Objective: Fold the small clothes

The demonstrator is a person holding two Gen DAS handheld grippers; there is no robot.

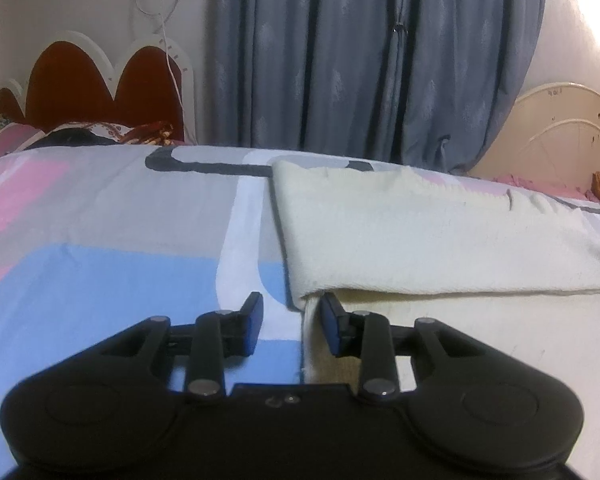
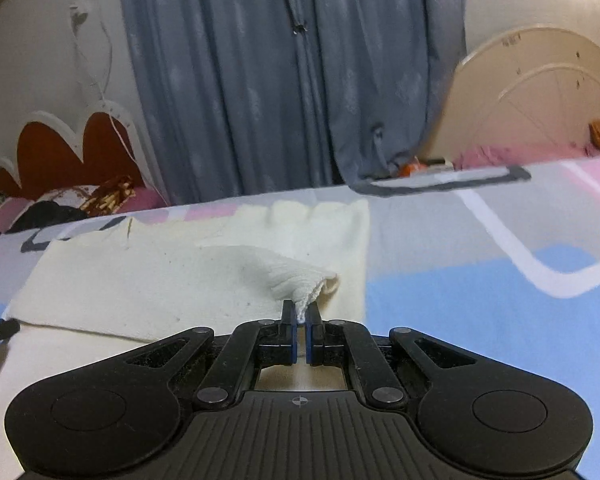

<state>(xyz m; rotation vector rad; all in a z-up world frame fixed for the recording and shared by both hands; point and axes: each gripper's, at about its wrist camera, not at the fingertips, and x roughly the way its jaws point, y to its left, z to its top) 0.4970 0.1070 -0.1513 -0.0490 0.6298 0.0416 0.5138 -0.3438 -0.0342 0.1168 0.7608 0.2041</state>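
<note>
Left gripper [image 1: 291, 322] released, jaws spread at the left edge of the cream cloth [image 1: 440, 236], gripping nothing. Cloth spread partly folded across the patterned bedsheet [image 1: 100, 240]. Right gripper [image 2: 301, 322] clenched on a lifted cloth corner [image 2: 300, 276].

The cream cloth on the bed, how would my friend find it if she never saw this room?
Find the big bedsheet with pink, blue and grey blocks, in front of the blue curtain. On it lies the cream cloth, partly folded, one corner pinched in the right tongs. It is the only plain, pale, fuzzy thing there.
</note>
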